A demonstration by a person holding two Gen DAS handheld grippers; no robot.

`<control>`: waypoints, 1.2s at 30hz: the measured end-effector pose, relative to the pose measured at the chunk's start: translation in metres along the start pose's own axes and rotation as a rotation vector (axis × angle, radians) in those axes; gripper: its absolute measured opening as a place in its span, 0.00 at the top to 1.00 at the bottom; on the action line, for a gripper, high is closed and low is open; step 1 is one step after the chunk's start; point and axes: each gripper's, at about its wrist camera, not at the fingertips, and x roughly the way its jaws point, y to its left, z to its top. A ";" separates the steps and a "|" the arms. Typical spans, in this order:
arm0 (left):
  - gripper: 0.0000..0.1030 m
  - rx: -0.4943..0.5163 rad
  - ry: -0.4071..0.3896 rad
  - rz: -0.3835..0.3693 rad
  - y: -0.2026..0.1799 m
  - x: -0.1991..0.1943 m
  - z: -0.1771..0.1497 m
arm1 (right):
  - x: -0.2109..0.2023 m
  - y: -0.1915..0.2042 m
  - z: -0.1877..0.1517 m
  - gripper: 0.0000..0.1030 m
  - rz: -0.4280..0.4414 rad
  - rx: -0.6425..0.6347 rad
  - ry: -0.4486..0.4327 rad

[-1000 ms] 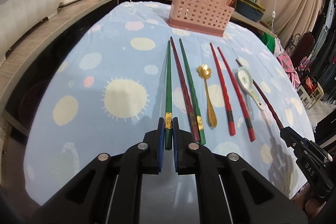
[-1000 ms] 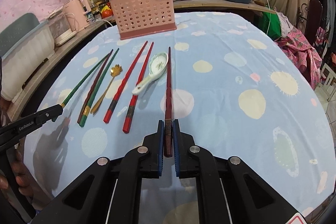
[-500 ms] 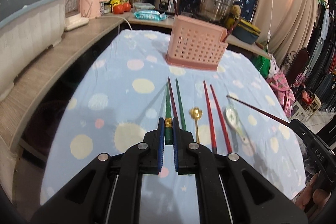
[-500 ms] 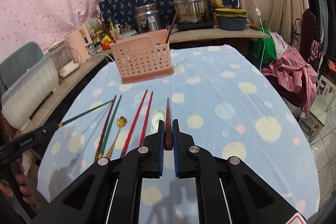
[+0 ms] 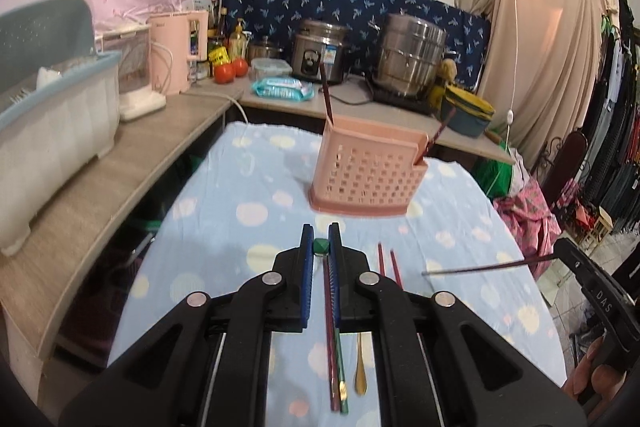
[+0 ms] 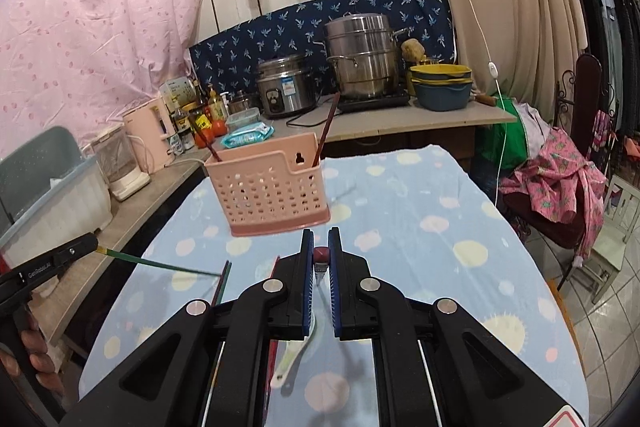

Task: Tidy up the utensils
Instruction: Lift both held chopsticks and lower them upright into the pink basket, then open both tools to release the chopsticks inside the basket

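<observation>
My left gripper (image 5: 321, 247) is shut on a green chopstick (image 5: 321, 246), lifted above the table; it shows from the side in the right wrist view (image 6: 160, 263). My right gripper (image 6: 321, 254) is shut on a dark red chopstick (image 6: 321, 254), also lifted; it shows in the left wrist view (image 5: 488, 265). A pink perforated utensil basket (image 5: 366, 175) stands on the spotted blue tablecloth ahead, with two dark chopsticks (image 6: 326, 131) standing in it. On the cloth below lie a maroon and a green chopstick (image 5: 334, 359), a gold spoon (image 5: 360, 367), two red chopsticks (image 5: 388, 261) and a white ceramic spoon (image 6: 292, 355).
A wooden counter (image 5: 100, 187) runs along the table's left side with a grey-blue dish rack (image 5: 52, 115) and a pink kettle (image 5: 176, 53). Behind the table a shelf holds a rice cooker (image 5: 320, 53) and steel pots (image 5: 412, 59). Clothes and a chair (image 6: 560, 179) stand at the right.
Both grippers have lifted their chopsticks off the cloth and risen higher, tilting up so the basket and back shelf now sit ahead. The utensils on the cloth have not moved.
</observation>
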 end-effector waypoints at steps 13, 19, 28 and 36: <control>0.93 -0.007 -0.062 0.001 -0.008 0.025 0.053 | 0.033 0.000 0.044 0.93 0.020 0.006 -0.027; 0.93 -0.012 -0.103 -0.002 -0.011 0.031 0.082 | 0.046 0.001 0.072 0.93 0.041 0.008 -0.054; 0.93 0.004 -0.190 -0.023 -0.025 0.025 0.130 | 0.046 0.017 0.126 0.93 0.069 -0.032 -0.147; 0.93 -0.008 -0.293 -0.050 -0.038 0.020 0.183 | 0.056 0.029 0.185 0.93 0.122 -0.002 -0.243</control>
